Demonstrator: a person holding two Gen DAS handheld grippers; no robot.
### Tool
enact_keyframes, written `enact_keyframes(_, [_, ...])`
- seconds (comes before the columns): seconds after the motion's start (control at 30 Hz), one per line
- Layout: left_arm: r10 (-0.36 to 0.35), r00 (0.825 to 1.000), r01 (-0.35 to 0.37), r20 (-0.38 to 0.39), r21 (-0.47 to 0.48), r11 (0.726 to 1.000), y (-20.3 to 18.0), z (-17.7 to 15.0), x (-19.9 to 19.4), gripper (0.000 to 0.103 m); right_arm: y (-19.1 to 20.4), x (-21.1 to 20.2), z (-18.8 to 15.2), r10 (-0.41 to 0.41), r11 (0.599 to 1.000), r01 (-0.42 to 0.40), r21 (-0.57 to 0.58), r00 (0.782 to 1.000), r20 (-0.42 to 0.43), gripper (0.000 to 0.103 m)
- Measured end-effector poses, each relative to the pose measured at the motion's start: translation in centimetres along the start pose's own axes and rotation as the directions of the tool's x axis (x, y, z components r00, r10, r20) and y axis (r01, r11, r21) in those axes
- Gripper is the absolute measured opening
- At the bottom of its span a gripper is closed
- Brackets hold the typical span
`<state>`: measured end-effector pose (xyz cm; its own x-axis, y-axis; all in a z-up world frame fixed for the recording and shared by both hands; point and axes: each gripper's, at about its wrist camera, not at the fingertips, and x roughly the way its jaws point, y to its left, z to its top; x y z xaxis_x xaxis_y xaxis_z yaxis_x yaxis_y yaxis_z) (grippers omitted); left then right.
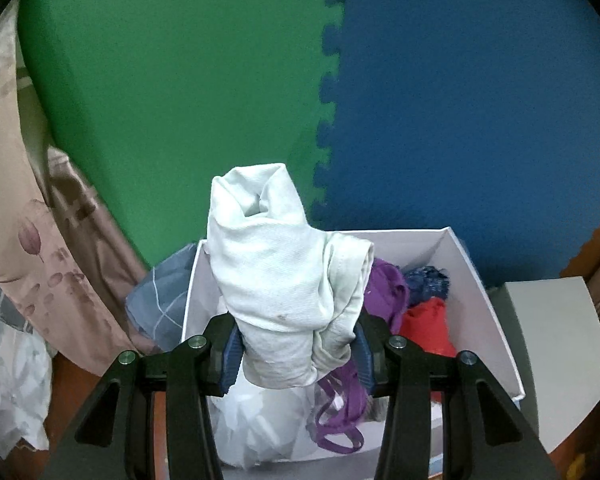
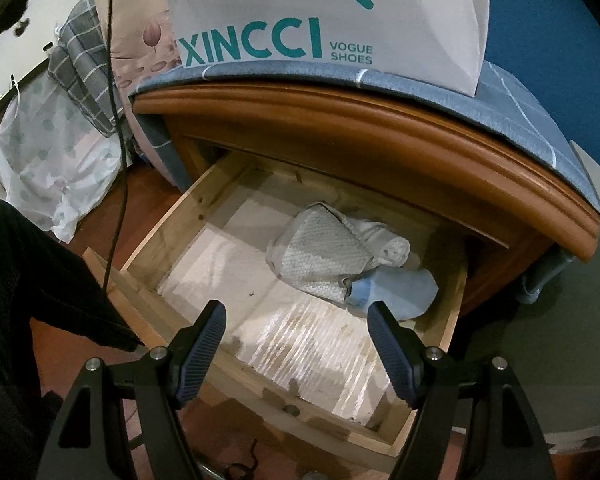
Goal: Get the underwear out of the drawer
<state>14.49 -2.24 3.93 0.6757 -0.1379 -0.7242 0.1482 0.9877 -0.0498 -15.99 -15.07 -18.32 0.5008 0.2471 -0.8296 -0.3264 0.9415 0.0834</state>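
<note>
My left gripper [image 1: 296, 352] is shut on a bundle of pale white underwear [image 1: 276, 264], which sticks up between the blue pads above a white box [image 1: 472, 280]. Purple [image 1: 384, 292], dark blue [image 1: 426, 284] and red [image 1: 426, 326] garments lie in that box. In the right wrist view the wooden drawer [image 2: 148, 248] is pulled out. A grey-white knitted piece [image 2: 324, 252], a rolled white piece [image 2: 392, 250] and a light blue piece [image 2: 396, 288] lie at its back right. My right gripper [image 2: 296, 320] hovers open over the drawer's front, holding nothing.
A green [image 1: 180, 100] and blue [image 1: 480, 100] foam mat wall stands behind the box. A flowered curtain [image 1: 48, 240] hangs at left. A white shoe box [image 2: 332, 20] sits on the blue cloth [image 2: 520, 112] that covers the nightstand. A dark sleeve [image 2: 28, 272], a black cable [image 2: 114, 120] and a plastic bag [image 2: 56, 168] are at left.
</note>
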Motion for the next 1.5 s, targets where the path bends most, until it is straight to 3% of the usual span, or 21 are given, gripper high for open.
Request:
enact_keyframes(0.27, [0.043, 0.992, -0.047, -0.115, -0.029, 0.998, 0.9, 0.5, 5.3, 0.042, -0.3, 0.1, -0.1, 0.011, 1.0, -0.011, 0.017, 1.0, -0.008, 0.075])
enact_keyframes(0.53, [0.072, 0.981, -0.082, -0.183, -0.048, 0.996, 2.0, 0.6, 8.3, 0.042, -0.3, 0.2, -0.1, 0.016, 0.999, -0.015, 0.03, 1.0, -0.016, 0.075])
enact_keyframes(0.8, [0.111, 0.958, -0.12, -0.265, -0.016, 0.993, 1.9, 0.5, 11.0, 0.043, -0.2, 0.4, -0.2, 0.013, 1.0, -0.013, 0.026, 1.0, -0.027, 0.075])
enact_keyframes(0.9, [0.13, 0.941, -0.133, -0.312, 0.011, 0.991, 1.6, 0.1, 12.2, 0.044, -0.3, 0.4, -0.2, 0.014, 0.999, -0.013, 0.03, 0.999, -0.029, 0.075])
enact_keyframes(1.0, [0.146, 0.932, -0.133, -0.331, 0.062, 0.989, 0.8, -0.2, 12.8, 0.05, -0.3, 0.5, -0.2, 0.012, 0.999, -0.011, 0.033, 0.999, -0.032, 0.075])
enact_keyframes(1.13, [0.125, 0.946, -0.12, -0.298, 0.036, 0.992, 0.9, -0.1, 11.6, 0.068, -0.5, 0.7, -0.3, 0.006, 0.999, -0.005, 0.04, 0.999, -0.036, 0.075])
enact_keyframes(1.37, [0.003, 0.982, 0.0, -0.19, 0.017, 1.0, 2.0, 0.0, 5.1, 0.082, -1.2, 1.0, -0.5, -0.019, 0.998, 0.022, 0.061, 0.999, -0.046, 0.075])
enact_keyframes(1.43, [-0.05, 0.992, 0.051, -0.12, 0.002, 0.999, 2.8, -0.8, 1.4, 0.084, -1.7, 0.9, -0.6, -0.027, 0.996, 0.031, 0.079, 0.998, -0.049, 0.075])
enact_keyframes(1.5, [-0.098, 0.995, 0.098, 0.014, -0.015, 0.995, 4.1, -2.7, -3.5, 0.095, -2.2, 0.8, -0.7, -0.037, 0.994, 0.042, 0.106, 0.998, -0.048, 0.075])
